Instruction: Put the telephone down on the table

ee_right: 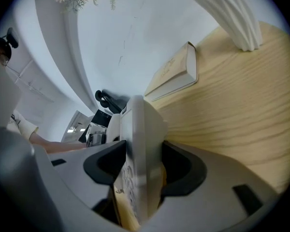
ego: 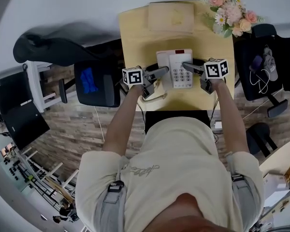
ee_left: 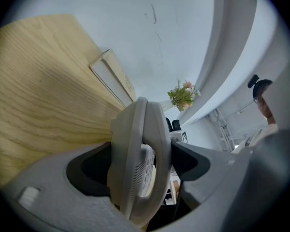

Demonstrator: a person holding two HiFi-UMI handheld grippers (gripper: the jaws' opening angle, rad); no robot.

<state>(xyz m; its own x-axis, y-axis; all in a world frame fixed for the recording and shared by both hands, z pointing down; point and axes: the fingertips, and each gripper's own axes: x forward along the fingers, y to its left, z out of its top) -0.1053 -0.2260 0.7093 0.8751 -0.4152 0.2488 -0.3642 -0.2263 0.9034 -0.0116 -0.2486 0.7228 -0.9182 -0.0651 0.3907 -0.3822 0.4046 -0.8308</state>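
The white telephone (ego: 176, 67), with a keypad and its handset on the left side, is over the middle of the light wooden table (ego: 135, 37). My left gripper (ego: 162, 72) is shut on its left side, at the handset (ee_left: 135, 129). On the opposite edge my right gripper (ego: 187, 66) is shut on the telephone's body (ee_right: 140, 139). In the left gripper view (ee_left: 141, 166) and the right gripper view (ee_right: 142, 170) the phone fills the gap between the jaws. Whether its base touches the tabletop I cannot tell.
A tan book (ego: 170, 16) lies at the table's far edge, and a vase of flowers (ego: 229, 11) stands at the far right corner. The phone cord (ego: 154, 96) trails toward the near edge. Black chairs stand left (ego: 94, 83) and right (ego: 261, 66) of the table.
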